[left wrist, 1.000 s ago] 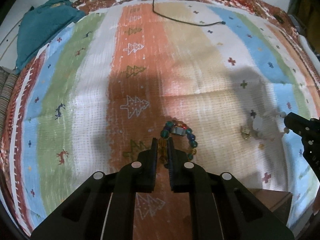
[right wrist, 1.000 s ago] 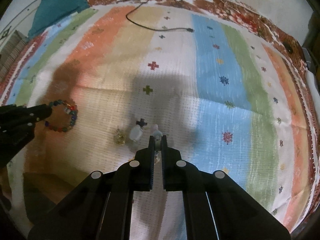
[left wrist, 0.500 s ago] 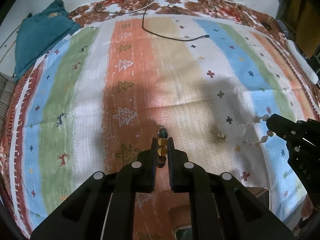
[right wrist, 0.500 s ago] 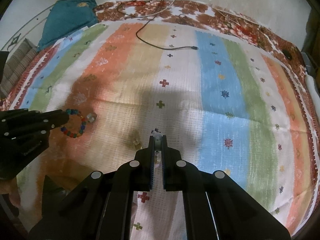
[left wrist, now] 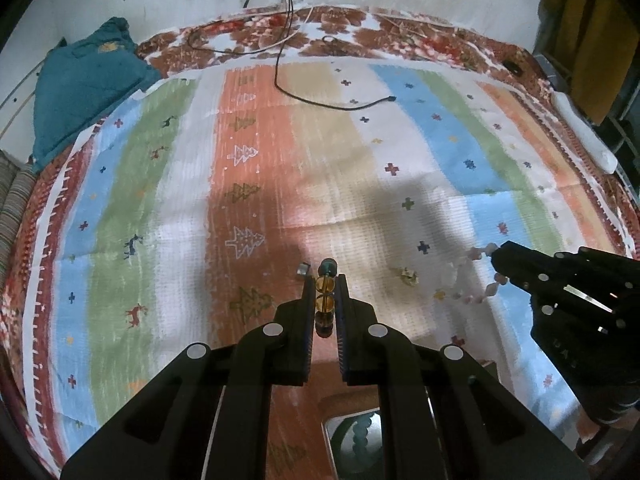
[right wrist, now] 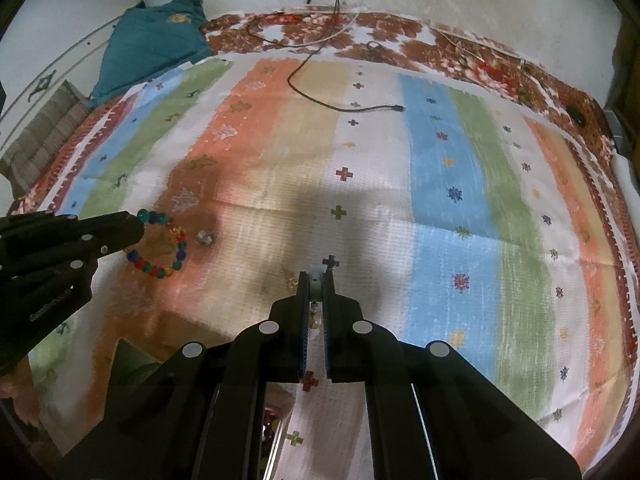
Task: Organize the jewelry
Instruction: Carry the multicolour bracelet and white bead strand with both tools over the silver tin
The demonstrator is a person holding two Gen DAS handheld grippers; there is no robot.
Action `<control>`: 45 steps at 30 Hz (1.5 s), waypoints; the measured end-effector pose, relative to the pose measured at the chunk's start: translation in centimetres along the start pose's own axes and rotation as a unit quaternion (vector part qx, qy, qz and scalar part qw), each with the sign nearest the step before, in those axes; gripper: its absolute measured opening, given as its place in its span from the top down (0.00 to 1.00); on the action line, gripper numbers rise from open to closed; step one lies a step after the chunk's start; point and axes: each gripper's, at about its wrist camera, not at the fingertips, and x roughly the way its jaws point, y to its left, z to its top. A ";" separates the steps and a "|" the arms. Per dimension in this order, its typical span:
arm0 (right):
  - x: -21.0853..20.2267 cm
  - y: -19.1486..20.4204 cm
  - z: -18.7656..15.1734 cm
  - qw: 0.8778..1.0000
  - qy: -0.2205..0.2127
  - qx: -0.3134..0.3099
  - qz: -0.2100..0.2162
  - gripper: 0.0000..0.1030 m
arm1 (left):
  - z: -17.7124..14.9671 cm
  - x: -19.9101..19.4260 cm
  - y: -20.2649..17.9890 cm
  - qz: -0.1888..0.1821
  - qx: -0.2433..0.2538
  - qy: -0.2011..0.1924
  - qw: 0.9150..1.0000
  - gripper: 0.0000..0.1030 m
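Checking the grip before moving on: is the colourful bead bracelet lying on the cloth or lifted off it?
Lifted. The bracelet hangs from the left gripper, whose jaws pinch its amber beads.

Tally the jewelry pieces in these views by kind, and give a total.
Bracelets: 2 (a multicoloured one in the left hand-held gripper, a pale pink one in the right hand-held gripper)
Small gold pieces on the cloth: 1
Small silver pieces on the cloth: 1
Total: 4
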 end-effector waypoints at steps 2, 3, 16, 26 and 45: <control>-0.4 0.0 -0.1 1.000 -0.007 0.002 -0.004 0.93 | -0.1 -0.6 -0.1 0.000 0.001 -0.005 1.000 0.91; -0.8 0.1 -0.2 1.000 -0.011 0.002 -0.003 0.93 | -0.2 -0.9 -0.1 0.000 0.001 -0.008 1.000 0.91; -3.6 1.0 -1.0 0.999 -0.043 -0.002 0.010 0.93 | -1.2 -3.7 -0.8 -0.022 0.003 -0.031 0.999 0.91; -5.8 1.8 -2.0 0.998 -0.067 -0.010 0.018 0.93 | -2.6 -5.7 -1.6 -0.034 0.006 -0.049 0.998 0.91; -9.1 3.3 -4.5 0.995 -0.094 -0.030 0.030 0.93 | -5.8 -8.7 -3.2 -0.049 0.028 -0.070 0.996 0.91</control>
